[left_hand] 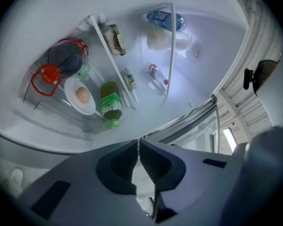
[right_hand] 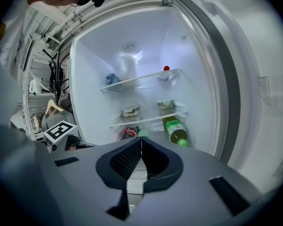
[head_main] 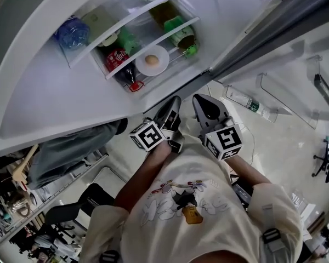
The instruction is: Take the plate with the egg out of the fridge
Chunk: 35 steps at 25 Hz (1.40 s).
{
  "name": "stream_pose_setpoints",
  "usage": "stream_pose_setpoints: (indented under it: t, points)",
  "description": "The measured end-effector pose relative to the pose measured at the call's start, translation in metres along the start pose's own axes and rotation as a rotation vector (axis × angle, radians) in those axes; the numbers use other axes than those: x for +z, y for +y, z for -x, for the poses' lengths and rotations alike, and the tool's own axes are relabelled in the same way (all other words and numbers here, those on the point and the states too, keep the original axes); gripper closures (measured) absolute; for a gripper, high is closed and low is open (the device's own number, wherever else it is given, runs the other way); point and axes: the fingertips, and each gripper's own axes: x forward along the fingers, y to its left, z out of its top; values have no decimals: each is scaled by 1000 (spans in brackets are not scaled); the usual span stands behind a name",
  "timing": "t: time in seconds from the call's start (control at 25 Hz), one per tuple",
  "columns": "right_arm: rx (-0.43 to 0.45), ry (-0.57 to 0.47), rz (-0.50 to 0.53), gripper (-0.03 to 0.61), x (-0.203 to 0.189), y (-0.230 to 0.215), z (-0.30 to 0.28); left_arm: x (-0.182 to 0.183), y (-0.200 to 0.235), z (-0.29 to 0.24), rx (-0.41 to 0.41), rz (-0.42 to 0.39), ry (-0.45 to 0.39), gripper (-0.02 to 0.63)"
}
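Approach stage: left gripper (head_main: 172,104) and right gripper (head_main: 203,102), both pressed together and empty, stand outside the fridge (head_main: 55,92); 1 must likely spread to take the plate (head_main: 162,66) bearing the egg (head_main: 152,59).

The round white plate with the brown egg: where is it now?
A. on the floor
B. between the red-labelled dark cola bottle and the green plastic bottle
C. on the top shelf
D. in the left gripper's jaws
B: the round white plate with the brown egg sits low in the fridge, the red-labelled dark cola bottle on one side, the green plastic bottle on the other.
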Motion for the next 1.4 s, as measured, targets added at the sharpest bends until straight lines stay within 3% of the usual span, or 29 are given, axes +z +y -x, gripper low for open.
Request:
stream_pose_setpoints:
  t: [0.24, 0.44, 0.56, 0.88, 1.04, 1.4]
  points:
    - [0, 10, 27, 572, -4, -8, -9, 5, 21, -9, 38, 96, -75, 615]
    - [20, 11, 35, 572, 3, -10, -19, 8, 57, -20, 79, 280, -151, 615]
    - [38, 12, 42, 572, 6, -9, -21, 13, 79, -22, 126, 349, -218, 614]
    - [53, 17, 39, 572, 4, -13, -30, 21, 104, -30, 116, 430, -285, 607]
    - [50, 24, 35, 572, 2, -18, -30, 20, 110, -34, 115, 447, -295, 533]
    - [42, 36, 19, 572, -7, -26, -29, 22, 125, -43, 139, 487, -332, 460]
